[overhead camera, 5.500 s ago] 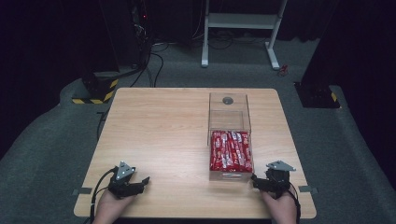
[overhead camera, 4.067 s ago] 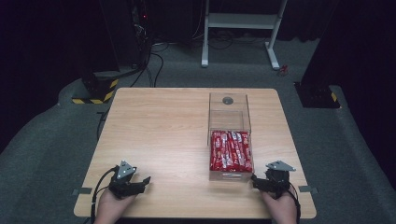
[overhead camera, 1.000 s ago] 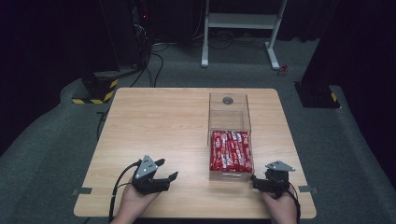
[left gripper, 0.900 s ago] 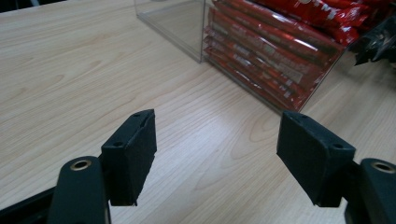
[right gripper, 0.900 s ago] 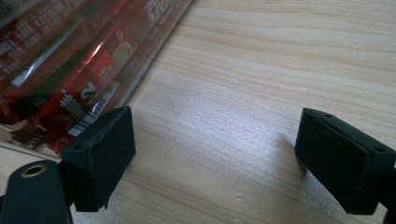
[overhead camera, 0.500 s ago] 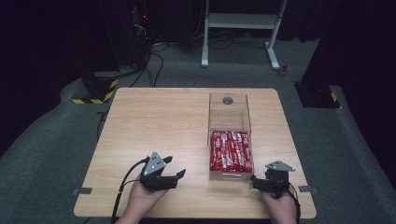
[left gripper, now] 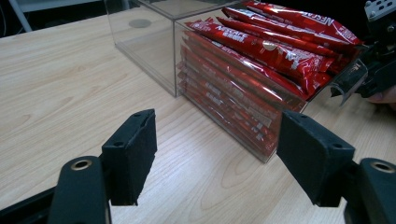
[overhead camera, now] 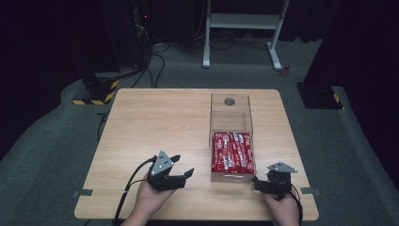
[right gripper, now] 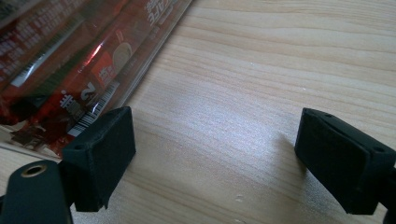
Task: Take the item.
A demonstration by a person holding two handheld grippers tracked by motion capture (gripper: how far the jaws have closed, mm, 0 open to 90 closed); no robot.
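While both tools gape, bare table (overhead camera: 155, 122) spreads left of box (overhead camera: 230, 136).

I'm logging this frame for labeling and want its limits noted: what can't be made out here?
- Packet count: in the high view the red packets lie stacked in the clear box, lower ones covered.
- Packet print: right gripper view, blurred and cut by the frame edge.
- Round mark at the box's far end: too small to identify.
- Right gripper: in the high view its jaws are too small to read.
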